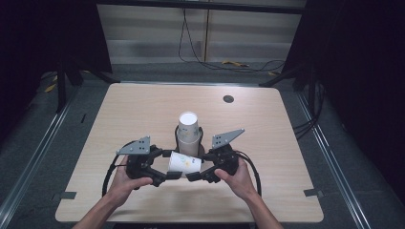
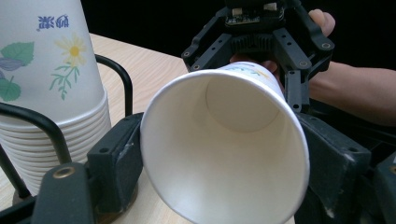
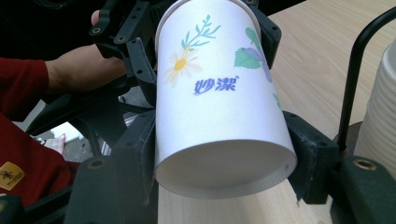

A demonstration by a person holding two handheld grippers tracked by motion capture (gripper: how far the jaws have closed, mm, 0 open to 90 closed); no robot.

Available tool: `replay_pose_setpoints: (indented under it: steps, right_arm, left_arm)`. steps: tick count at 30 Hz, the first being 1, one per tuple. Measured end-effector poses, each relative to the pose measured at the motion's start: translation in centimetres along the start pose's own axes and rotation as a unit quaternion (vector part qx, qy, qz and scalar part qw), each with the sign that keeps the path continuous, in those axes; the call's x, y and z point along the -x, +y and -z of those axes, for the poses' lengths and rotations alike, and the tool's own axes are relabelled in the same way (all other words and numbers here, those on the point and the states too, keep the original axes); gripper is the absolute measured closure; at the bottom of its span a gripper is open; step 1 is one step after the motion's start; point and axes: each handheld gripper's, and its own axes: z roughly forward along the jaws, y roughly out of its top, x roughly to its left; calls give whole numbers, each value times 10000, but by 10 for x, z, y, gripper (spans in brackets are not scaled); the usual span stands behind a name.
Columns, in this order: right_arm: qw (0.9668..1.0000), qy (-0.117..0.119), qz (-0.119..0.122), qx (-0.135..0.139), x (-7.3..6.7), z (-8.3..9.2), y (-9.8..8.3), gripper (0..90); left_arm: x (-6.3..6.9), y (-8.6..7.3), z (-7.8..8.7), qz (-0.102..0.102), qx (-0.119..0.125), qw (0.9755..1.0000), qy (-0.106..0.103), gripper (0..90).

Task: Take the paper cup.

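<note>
A white paper cup (image 1: 185,162) printed with flowers lies on its side in the air between my two grippers, just in front of a stack of like cups (image 1: 188,126). The left gripper (image 1: 169,164) has a jaw on each side of the cup's wide rim (image 2: 224,149), and both pads touch it. At the narrow base (image 3: 219,93) the right gripper (image 1: 199,166) stands the same way, pads against the cup's wall. The stack (image 2: 42,93) stands mouth-down in a black wire holder (image 2: 116,74).
The wooden table (image 1: 143,109) has a round cable hole (image 1: 228,99) at the back right. The wire holder (image 3: 355,70) and the stack (image 3: 380,116) stand close beside the held cup. Cables lie on the floor behind the table.
</note>
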Motion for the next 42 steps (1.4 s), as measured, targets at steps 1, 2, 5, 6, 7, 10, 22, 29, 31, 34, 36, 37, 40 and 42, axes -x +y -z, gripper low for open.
replay_pose_setpoints:
  steps: [1,2,5,6,7,10,22,29,31,34,36,37,40,42]
  right_arm:
    - [10000,11,-1,4,0,0,0,349]
    - [10000,9,11,2,0,0,0,350]
    - [10000,16,-8,10,-2,0,0,360]
    - [10000,16,-8,10,-2,0,0,360]
    - [10000,47,-2,9,-3,0,0,360]
    - [10000,62,-1,-10,-2,0,1,361]
    - [9997,-180,37,-146,-6,-7,2,290]
    - [9992,-365,62,-172,-6,-8,2,240]
    - [9988,-462,44,-154,-6,-8,2,201]
    - [9983,-573,30,-133,-5,-7,2,166]
    - [9977,-662,13,-106,-5,-7,2,145]
    - [9977,-662,13,-106,-5,-7,2,145]
    - [9977,-677,23,-102,-5,-8,2,137]
    - [9973,-731,18,-90,-5,-8,2,135]
  left_arm:
    - [0,0,0,12,4,10000,-2,209]
    - [0,-1,0,42,0,10000,-25,208]
    - [0,-1,1,88,42,9999,-71,204]
    - [0,-1,1,95,45,9999,-88,204]
    - [0,0,1,103,70,9999,-96,205]
    - [1,0,2,34,59,9999,-96,211]
    - [1,4,8,19,100,9998,-149,271]
    - [1,4,8,6,69,9999,-76,271]
    - [0,4,9,-17,40,10000,-57,271]
    - [0,3,10,-6,15,10000,-20,271]
    - [-1,2,11,-9,-16,10000,11,271]
    - [-2,2,11,-10,-4,10000,37,271]
    - [-3,3,15,24,-37,9998,176,271]
    - [-5,2,16,90,-23,9997,206,273]
